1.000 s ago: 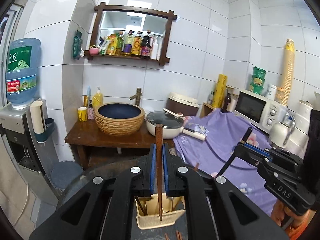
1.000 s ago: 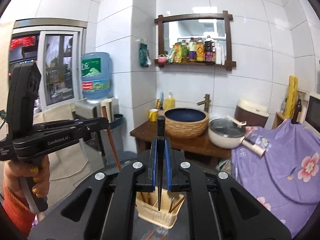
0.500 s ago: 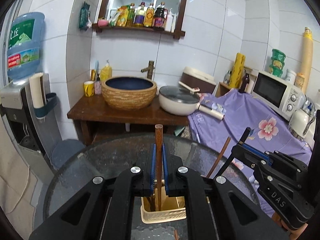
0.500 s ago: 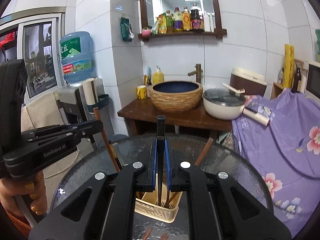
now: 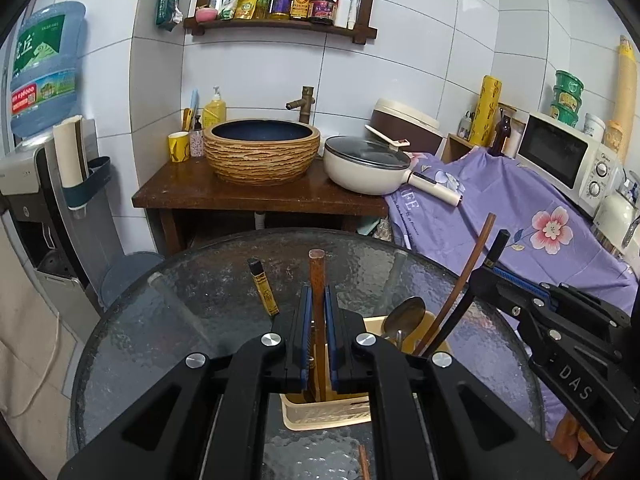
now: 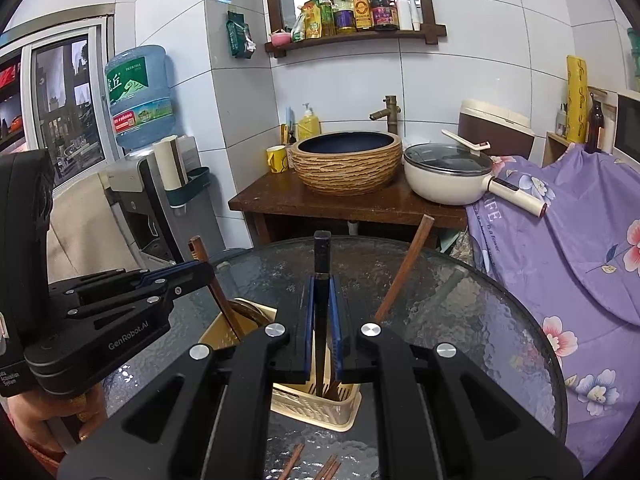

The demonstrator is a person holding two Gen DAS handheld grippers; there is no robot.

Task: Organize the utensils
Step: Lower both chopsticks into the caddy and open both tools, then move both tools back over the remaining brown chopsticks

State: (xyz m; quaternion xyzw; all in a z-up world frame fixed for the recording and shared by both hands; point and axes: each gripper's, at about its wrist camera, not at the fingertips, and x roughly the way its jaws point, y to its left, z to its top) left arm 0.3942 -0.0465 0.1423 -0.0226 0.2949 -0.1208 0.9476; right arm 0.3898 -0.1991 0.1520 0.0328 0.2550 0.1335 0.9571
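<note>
My left gripper (image 5: pixel 316 300) is shut on a brown chopstick (image 5: pixel 317 276), held upright with its lower end inside a beige utensil basket (image 5: pixel 320 416) on the round glass table (image 5: pixel 200 320). My right gripper (image 6: pixel 322 292) is shut on a black chopstick (image 6: pixel 322 252), also upright with its tip in the basket (image 6: pixel 316 408). The basket holds a metal spoon (image 5: pixel 404 314), a brown chopstick (image 5: pixel 468 272) and a black-and-yellow stick (image 5: pixel 264 286). The right gripper shows at the right of the left wrist view (image 5: pixel 490 276); the left gripper shows at the left of the right wrist view (image 6: pixel 200 274).
Loose brown chopsticks (image 6: pixel 316 468) lie on the glass in front of the basket. Behind the table stand a wooden counter (image 5: pixel 256 196) with a woven basin (image 5: pixel 262 150) and a white pan (image 5: pixel 366 166). A purple cloth (image 5: pixel 500 208) covers the right side. A water dispenser (image 5: pixel 44 184) stands left.
Both grippers have come down toward the table. The chopsticks they hold have sunk deeper into the basket, and the glass table fills more of both views.
</note>
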